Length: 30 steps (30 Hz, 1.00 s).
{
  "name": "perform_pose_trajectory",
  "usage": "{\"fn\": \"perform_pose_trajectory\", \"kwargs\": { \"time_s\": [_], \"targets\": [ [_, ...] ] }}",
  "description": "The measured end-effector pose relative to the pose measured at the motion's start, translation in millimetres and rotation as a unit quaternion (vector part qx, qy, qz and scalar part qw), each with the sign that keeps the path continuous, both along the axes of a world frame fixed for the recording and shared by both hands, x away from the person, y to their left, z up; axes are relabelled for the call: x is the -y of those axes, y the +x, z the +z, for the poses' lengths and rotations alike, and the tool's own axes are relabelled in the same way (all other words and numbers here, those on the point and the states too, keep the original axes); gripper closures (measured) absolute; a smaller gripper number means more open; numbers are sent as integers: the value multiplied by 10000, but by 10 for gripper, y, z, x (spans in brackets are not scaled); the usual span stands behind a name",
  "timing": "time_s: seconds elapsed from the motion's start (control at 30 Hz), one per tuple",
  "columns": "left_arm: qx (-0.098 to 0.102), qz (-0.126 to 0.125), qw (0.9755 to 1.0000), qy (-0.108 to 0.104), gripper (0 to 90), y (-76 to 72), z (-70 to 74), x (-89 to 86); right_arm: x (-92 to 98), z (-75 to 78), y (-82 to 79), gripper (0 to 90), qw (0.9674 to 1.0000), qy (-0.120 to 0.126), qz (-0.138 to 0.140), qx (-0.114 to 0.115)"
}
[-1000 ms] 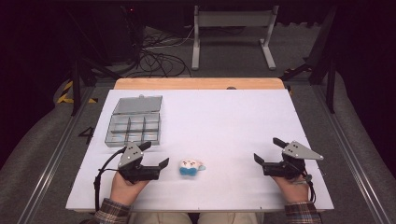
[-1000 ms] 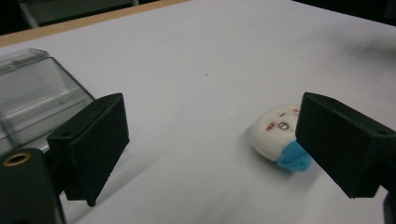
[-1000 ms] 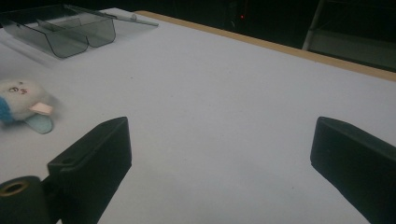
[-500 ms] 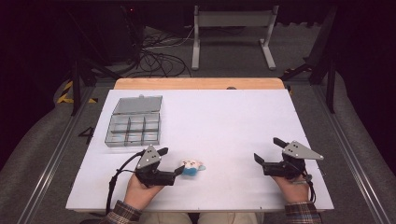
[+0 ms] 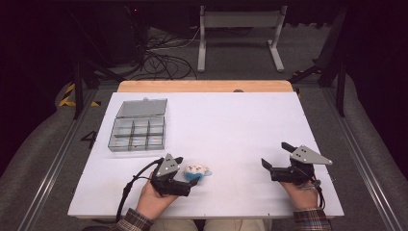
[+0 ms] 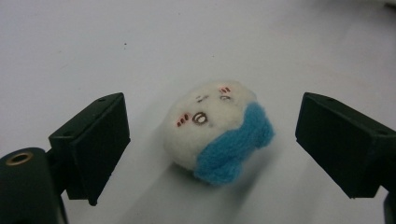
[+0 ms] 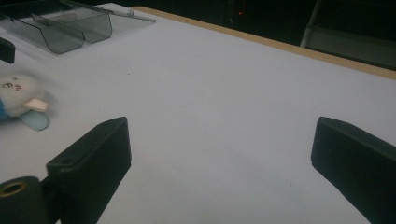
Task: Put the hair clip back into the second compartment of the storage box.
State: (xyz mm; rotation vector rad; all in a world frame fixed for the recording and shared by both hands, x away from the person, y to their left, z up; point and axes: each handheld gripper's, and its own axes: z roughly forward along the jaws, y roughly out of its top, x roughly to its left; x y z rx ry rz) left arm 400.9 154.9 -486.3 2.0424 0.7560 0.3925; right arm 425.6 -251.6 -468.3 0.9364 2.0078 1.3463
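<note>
- White table carries everything; behind it, dark floor with cables.
- Box, clear with compartments and lid up, sits at ten o'clock, nothing visible in it.
- Right gripper rests at four o'clock, jaws wide, holding nothing.
- Left gripper, jaws wide, straddles the toy without touching.
- Toy lies at seven o'clock, unheld; grasping and moving it likely remain.

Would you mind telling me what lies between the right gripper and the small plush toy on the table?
Nothing: in the high view only bare white table separates the right gripper from the plush toy.
</note>
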Motion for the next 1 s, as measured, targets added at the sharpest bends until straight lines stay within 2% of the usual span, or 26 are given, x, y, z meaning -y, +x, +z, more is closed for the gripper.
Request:
{"fn": "perform_pose_trajectory", "kwargs": {
  "time_s": [0.13,0.17,0.33,0.67,0.7,0.8,1.0],
  "targets": [
    [-87,-75,9999,104,123,-4,-9,35,-2,-1,0,53,10000,-1,-10,-16],
    [-109,-61,9997,190,123,-3,-14,56,-3,-1,1,53,10000,-2,-8,-16],
    [-137,67,9992,357,131,23,-33,108,-7,-4,3,53,10000,-2,0,-19],
    [-192,96,9980,591,166,51,-56,188,-12,-7,5,53,10000,-30,14,-19],
    [-201,47,9976,662,186,58,-62,202,-12,-7,5,53,10000,-32,12,-20],
    [-266,40,9974,668,217,58,-71,220,-12,-7,7,53,10000,-34,22,-12],
    [-272,-2,9966,779,298,68,-78,236,-13,-6,5,53,10000,-35,19,-11]
  ]
}}
